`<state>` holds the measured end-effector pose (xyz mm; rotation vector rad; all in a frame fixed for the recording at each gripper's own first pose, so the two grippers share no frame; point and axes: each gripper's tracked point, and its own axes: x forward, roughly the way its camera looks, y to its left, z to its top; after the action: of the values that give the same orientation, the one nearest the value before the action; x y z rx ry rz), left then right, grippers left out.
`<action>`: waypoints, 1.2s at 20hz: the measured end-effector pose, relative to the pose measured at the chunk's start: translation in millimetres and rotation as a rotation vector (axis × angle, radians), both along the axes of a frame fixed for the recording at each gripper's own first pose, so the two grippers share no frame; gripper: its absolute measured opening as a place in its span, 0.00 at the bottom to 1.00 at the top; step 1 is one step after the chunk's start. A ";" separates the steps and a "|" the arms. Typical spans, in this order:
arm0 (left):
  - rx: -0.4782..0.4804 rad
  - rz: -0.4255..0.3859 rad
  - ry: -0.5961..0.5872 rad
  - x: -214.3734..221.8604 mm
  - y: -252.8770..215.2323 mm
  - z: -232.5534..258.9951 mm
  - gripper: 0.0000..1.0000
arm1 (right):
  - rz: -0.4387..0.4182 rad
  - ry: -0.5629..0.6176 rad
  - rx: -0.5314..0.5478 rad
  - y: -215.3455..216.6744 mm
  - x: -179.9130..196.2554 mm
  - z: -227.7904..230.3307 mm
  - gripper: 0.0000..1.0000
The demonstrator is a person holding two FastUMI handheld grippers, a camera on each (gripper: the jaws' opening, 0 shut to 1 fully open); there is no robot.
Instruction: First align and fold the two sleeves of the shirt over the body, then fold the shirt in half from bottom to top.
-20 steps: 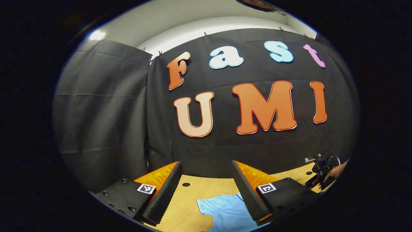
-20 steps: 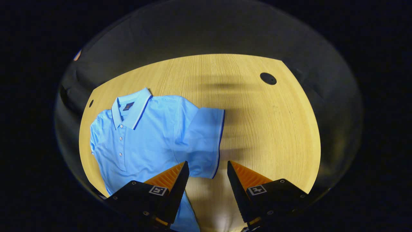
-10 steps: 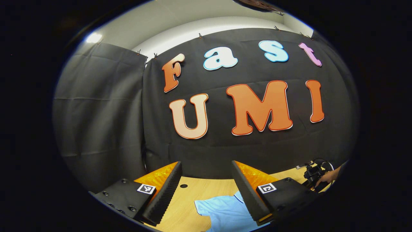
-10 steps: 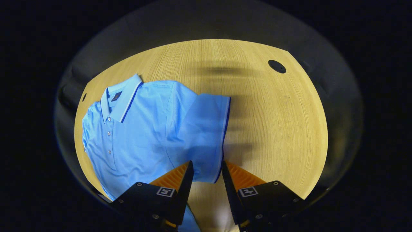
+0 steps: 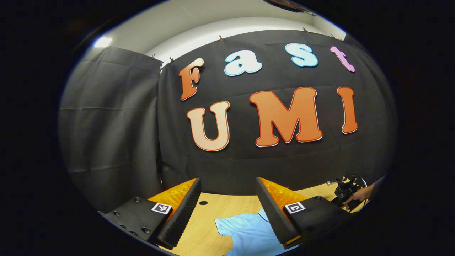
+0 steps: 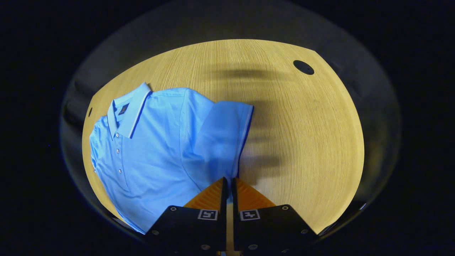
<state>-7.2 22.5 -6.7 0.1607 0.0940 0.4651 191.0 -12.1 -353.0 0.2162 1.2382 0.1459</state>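
A light blue polo shirt lies face up on the wooden table, collar toward the far left. Its near sleeve, edged with a dark and white stripe, runs down into my right gripper, which is shut on the sleeve's lower hem corner. In the left gripper view, my left gripper is open and held high, facing the booth wall, with nothing between its fingers. Below it shows part of the shirt with its other sleeve. The right gripper and the hand holding it appear at the far right.
A round dark hole sits in the tabletop at the far right, and a smaller one near the collar. Bare wood stretches to the right of the shirt. The black cloth wall stands behind the table's far edge.
My right gripper moved forward to the sleeve's hem and went from open to shut on it. The left gripper barely moved and stayed open.
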 end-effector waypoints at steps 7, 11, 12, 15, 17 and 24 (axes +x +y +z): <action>0.003 0.004 -0.005 -7.4 -2.2 5.2 1.00 | 0.040 -0.146 0.120 31.4 10.8 46.0 0.02; 0.019 0.019 -0.007 -21.5 -2.6 8.2 1.00 | 0.097 -0.210 0.127 51.2 13.1 61.6 0.02; 0.022 0.025 -0.007 -26.3 -1.9 9.0 1.00 | 0.115 -0.222 0.130 57.3 13.2 65.4 0.02; 0.032 0.043 -0.004 -32.8 -0.2 10.7 1.00 | 0.163 -0.258 0.128 75.2 13.7 73.2 0.02; 0.033 0.054 -0.003 -37.1 1.4 10.5 1.00 | 0.197 -0.289 0.133 88.2 14.1 79.2 0.03; 0.026 0.080 0.025 -43.6 2.8 -2.0 1.00 | 0.379 -0.371 0.113 126.9 -1.2 92.4 0.11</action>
<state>-50.7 25.3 -8.6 0.1889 0.1189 0.5440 189.9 114.8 -260.6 0.0449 0.8897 0.5605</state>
